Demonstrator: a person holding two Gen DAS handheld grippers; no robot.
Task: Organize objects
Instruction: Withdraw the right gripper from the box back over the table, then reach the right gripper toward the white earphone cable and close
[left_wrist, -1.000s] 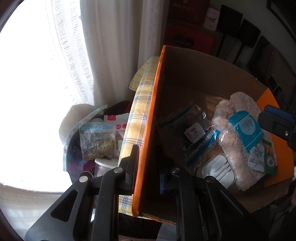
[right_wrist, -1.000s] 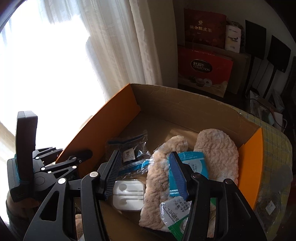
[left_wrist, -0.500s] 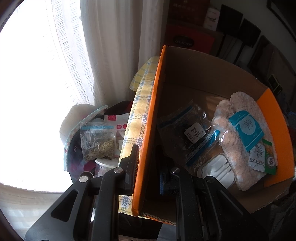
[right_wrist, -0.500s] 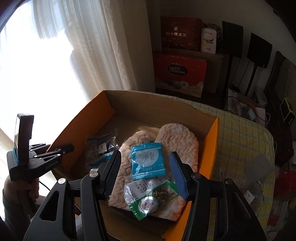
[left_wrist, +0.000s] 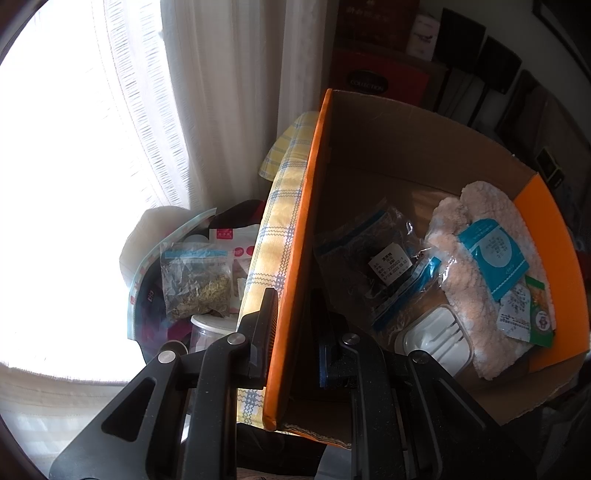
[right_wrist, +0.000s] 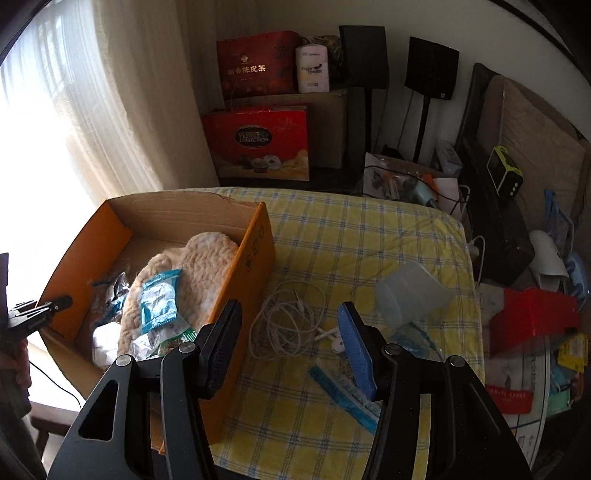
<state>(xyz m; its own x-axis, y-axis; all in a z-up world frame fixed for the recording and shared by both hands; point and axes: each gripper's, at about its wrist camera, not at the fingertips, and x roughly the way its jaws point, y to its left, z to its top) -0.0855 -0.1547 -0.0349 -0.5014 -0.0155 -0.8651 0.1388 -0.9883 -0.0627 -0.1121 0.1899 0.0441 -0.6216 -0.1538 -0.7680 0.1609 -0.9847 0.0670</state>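
Earphones (right_wrist: 291, 325) lie coiled on the yellow checked bench (right_wrist: 369, 236), straight ahead between the spread fingers of my right claw (right_wrist: 290, 347), which hangs above them, gaping and holding nothing. Just left of them stands the orange cardboard box (right_wrist: 255, 258), with fluffy slippers (right_wrist: 207, 258) and a teal packet (right_wrist: 159, 299) inside. My left claw (left_wrist: 291, 332) straddles that box's left wall (left_wrist: 295, 236), one finger on each side; whether it pinches the wall I cannot tell.
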